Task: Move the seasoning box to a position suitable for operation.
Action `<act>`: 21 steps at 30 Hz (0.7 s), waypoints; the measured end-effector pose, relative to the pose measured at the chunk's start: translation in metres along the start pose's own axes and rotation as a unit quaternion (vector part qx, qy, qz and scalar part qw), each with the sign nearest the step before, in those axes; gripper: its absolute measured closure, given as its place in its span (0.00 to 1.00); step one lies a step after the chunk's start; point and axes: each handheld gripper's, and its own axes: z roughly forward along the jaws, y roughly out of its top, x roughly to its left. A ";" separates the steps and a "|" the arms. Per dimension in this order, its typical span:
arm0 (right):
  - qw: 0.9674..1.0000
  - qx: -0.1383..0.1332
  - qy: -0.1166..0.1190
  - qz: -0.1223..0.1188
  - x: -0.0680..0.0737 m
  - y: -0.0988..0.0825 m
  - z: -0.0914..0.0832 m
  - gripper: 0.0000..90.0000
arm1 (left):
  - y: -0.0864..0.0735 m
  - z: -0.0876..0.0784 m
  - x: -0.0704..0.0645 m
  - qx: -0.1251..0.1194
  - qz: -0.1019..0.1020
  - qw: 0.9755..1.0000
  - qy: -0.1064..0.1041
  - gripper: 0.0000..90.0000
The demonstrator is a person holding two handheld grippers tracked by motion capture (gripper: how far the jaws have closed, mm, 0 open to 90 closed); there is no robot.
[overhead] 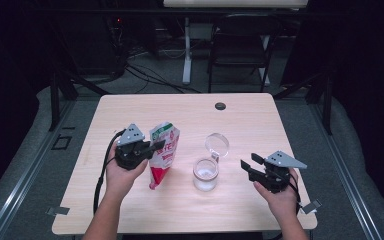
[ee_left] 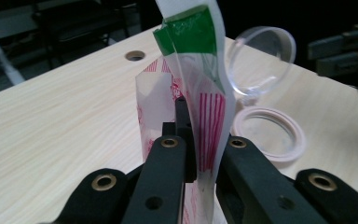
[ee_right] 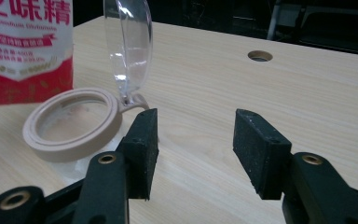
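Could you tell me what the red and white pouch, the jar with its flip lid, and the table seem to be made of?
Pouch: thin glossy plastic film, by its sheen and its buckling between the left gripper's fingers.
Jar: see-through body, glass or clear plastic, hard to tell; its beige rim looks like matte plastic, the lid clear glossy plastic.
Table: pale wood-grain, probably matte laminate.

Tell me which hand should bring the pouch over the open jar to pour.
Left. The left gripper is already shut on the pouch, right beside the jar, whose lid stands flipped open. The right gripper is open and empty, better left to steady the jar.
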 end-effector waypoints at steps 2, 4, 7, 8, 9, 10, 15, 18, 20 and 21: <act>1.000 0.002 0.016 0.007 0.001 0.003 0.000 0.64 | -0.004 0.004 -0.001 0.010 0.010 1.000 -0.018 1.00; 1.000 0.008 0.027 0.004 0.002 0.006 0.001 0.69 | -0.009 0.008 -0.002 0.023 0.019 0.999 -0.040 1.00; 0.999 0.011 0.040 0.001 0.005 0.009 0.002 0.71 | -0.011 0.007 -0.002 0.023 0.026 0.998 -0.046 1.00; 0.999 0.009 0.048 -0.007 0.008 0.012 0.002 0.76 | -0.012 0.003 -0.002 0.025 0.028 0.998 -0.043 1.00; 0.998 0.007 0.054 -0.012 0.010 0.014 0.001 0.77 | -0.014 0.002 -0.001 0.026 0.027 0.998 -0.043 1.00; 0.998 0.004 0.058 -0.012 0.012 0.016 0.001 0.79 | -0.015 0.000 0.000 0.027 0.024 0.998 -0.044 1.00; 0.995 -0.006 0.094 -0.022 0.024 0.029 0.002 0.85 | -0.028 -0.005 0.005 0.032 0.002 0.998 -0.044 1.00; 0.993 -0.004 0.115 -0.028 0.035 0.037 0.009 0.85 | -0.034 -0.006 0.004 0.044 -0.005 0.999 -0.030 1.00; 0.990 0.000 0.136 -0.036 0.045 0.042 0.014 0.85 | -0.037 -0.007 0.000 0.052 -0.003 0.998 -0.021 0.99; 0.989 0.003 0.142 -0.040 0.048 0.044 0.016 0.85 | -0.039 -0.007 -0.001 0.055 -0.003 0.998 -0.017 0.99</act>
